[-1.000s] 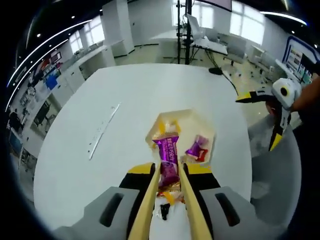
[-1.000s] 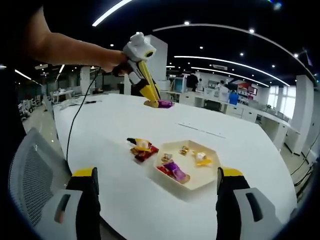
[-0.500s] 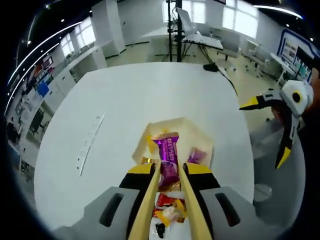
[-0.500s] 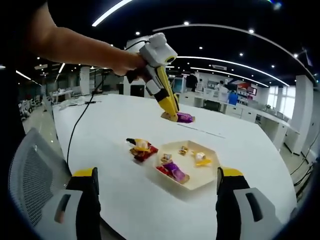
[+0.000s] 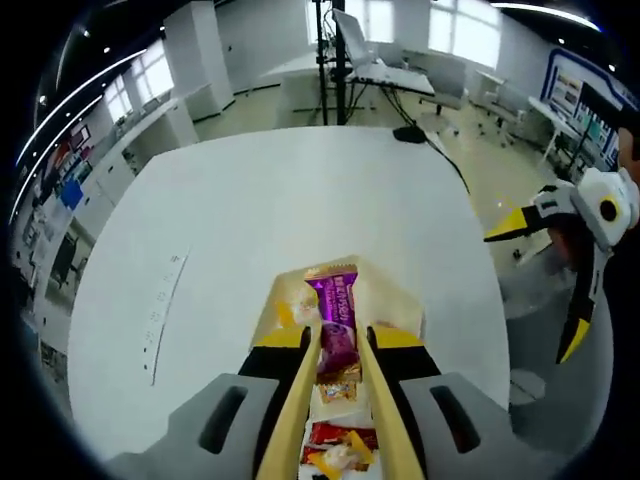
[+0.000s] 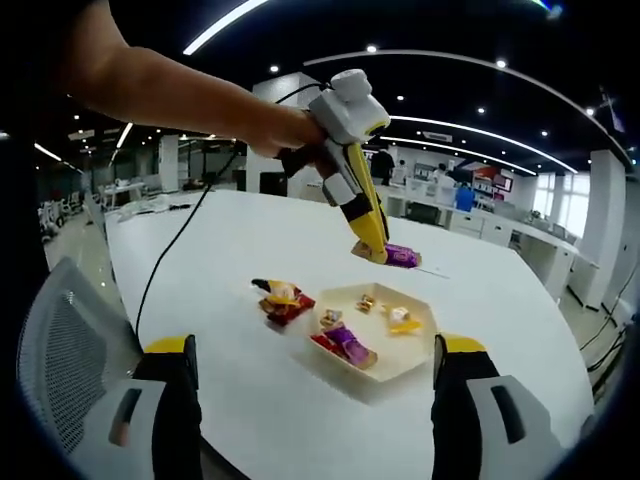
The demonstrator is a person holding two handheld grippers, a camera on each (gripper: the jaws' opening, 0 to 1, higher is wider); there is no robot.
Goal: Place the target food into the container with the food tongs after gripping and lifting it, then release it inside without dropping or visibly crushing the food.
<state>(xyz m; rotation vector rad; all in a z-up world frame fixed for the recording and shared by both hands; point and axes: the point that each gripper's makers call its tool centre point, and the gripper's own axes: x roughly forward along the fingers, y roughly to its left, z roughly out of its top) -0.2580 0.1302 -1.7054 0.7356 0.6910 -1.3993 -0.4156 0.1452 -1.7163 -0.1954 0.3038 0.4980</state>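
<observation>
Pinching a glossy purple wrapper [image 5: 338, 325], left tool [image 5: 338, 350] above hexagonal tray [image 5: 400, 305].

Left hand-held gripper [image 6: 378, 252] with yellow tongs, white body (black cable trailing), grey-yellow jaw mounts

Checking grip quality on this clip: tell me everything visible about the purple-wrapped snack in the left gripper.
The purple snack is a small oblong packet in glossy purple wrapper with pale print and a crimped end. It is clamped between the left gripper's yellow fingers, its free end projecting forward. In the right gripper view it hangs in the air, roughly level, above the far side of the pale hexagonal tray, touching nothing but the fingers. No crushing is evident.
</observation>
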